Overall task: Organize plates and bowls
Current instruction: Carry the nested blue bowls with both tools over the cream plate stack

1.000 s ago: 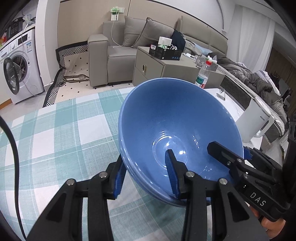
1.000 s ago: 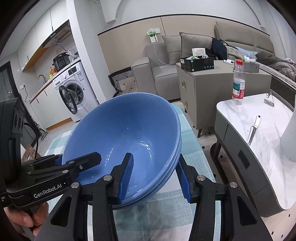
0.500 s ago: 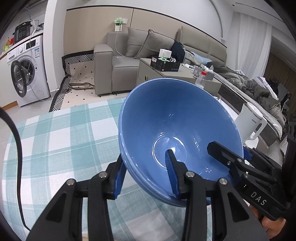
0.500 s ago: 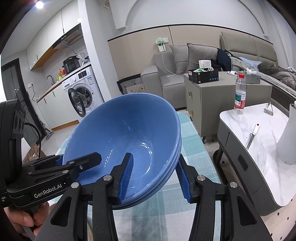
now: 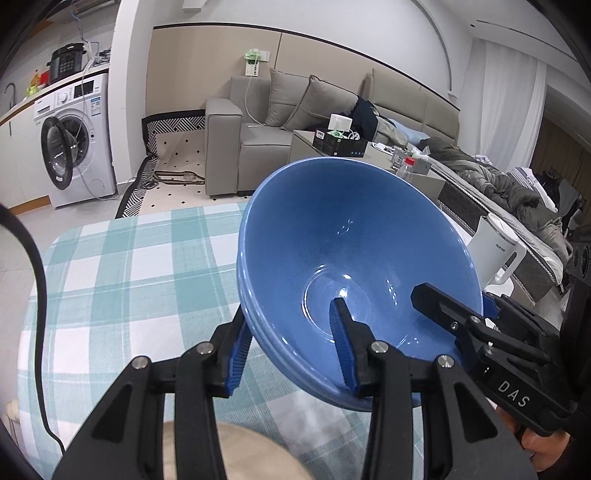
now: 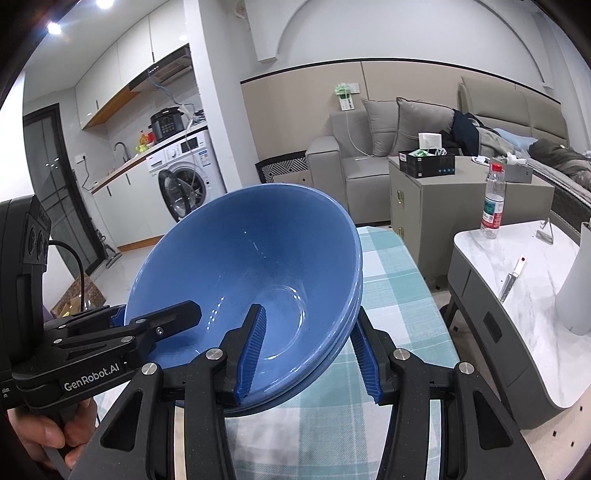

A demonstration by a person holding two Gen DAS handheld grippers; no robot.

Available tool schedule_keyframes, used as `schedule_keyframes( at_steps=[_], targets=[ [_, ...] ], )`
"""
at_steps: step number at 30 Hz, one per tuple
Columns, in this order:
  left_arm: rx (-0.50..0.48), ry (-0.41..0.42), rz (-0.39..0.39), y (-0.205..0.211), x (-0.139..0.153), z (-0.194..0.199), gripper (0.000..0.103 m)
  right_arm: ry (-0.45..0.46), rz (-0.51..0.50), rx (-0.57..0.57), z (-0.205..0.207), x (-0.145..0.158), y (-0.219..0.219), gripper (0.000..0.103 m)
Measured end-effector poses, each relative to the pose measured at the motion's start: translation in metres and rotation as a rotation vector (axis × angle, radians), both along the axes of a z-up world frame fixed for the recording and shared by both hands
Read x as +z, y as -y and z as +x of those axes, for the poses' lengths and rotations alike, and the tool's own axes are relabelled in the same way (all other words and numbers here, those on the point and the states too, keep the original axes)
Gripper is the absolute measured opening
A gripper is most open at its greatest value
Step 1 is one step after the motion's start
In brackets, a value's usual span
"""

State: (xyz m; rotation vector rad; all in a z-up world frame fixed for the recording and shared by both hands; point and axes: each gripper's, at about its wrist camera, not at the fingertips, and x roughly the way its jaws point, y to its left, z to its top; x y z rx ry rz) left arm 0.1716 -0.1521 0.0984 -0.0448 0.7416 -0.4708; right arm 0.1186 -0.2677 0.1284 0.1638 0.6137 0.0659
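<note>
Both views are evenly and brightly lit indoors. Two recessed ceiling lights [image 6: 53, 27] glare at the upper left of the right wrist view. Small white highlights glint inside the glossy blue bowl [image 5: 354, 266] [image 6: 251, 280], which casts a soft grey shadow on the checked cloth [image 5: 122, 280]. Fisheye distortion bends walls and blackens the corners. A beige shape [image 5: 229, 454] at the left view's bottom edge is blurred.

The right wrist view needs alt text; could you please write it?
Both grippers, right gripper and left gripper, clamp the rims of stacked blue bowls, held tilted above a checked tablecloth. A washing machine and sofa stand behind.
</note>
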Motion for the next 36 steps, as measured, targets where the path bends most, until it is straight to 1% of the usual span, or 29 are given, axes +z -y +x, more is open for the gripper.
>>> schedule_keyframes(
  at_steps=[11,22,30,36],
  targets=[
    [0.035,0.016,-0.004,-0.027,0.008,-0.046,0.04,0.017,-0.01,0.05,-0.037,0.011,-0.028,0.048],
    [0.077,0.028,0.01,-0.054,0.015,-0.087,0.041,0.003,0.011,0.109,-0.07,0.016,-0.055,0.048],
    [0.109,0.057,0.022,-0.071,0.022,-0.111,0.041,-0.021,0.029,0.162,-0.086,0.016,-0.074,0.048],
    [0.128,0.043,0.017,-0.084,0.017,-0.121,0.042,-0.029,0.028,0.192,-0.095,0.014,-0.088,0.048]
  ],
)
